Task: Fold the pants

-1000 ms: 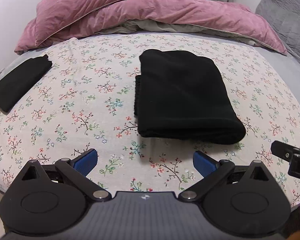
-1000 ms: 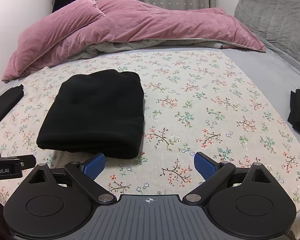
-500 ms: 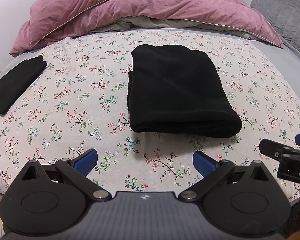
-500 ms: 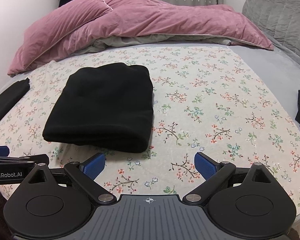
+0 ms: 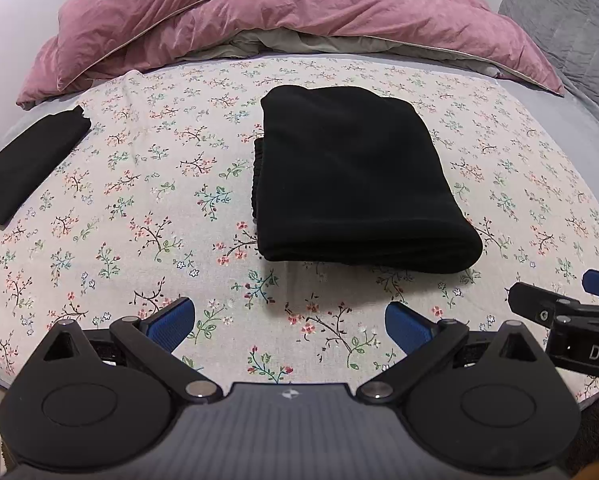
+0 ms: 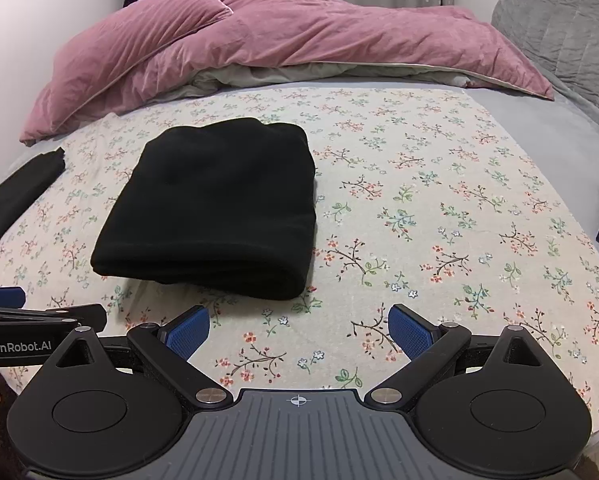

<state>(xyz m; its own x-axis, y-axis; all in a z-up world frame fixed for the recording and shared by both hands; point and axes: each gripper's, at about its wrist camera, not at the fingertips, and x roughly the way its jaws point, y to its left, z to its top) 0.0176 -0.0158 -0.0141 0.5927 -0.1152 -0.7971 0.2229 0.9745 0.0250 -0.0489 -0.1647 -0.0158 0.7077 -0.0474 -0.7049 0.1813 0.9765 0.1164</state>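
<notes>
Left wrist view: folded black pants (image 5: 351, 176) lie ahead of both grippers' spread, empty fingers (image 5: 171, 322), untouched.

Two low views across bed (image 5: 147, 184)

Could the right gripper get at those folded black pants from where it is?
Probably yes. The right gripper has its jaws wide apart and empty, and the folded black pants lie just ahead, slightly left, with only bare floral sheet between them.
</notes>
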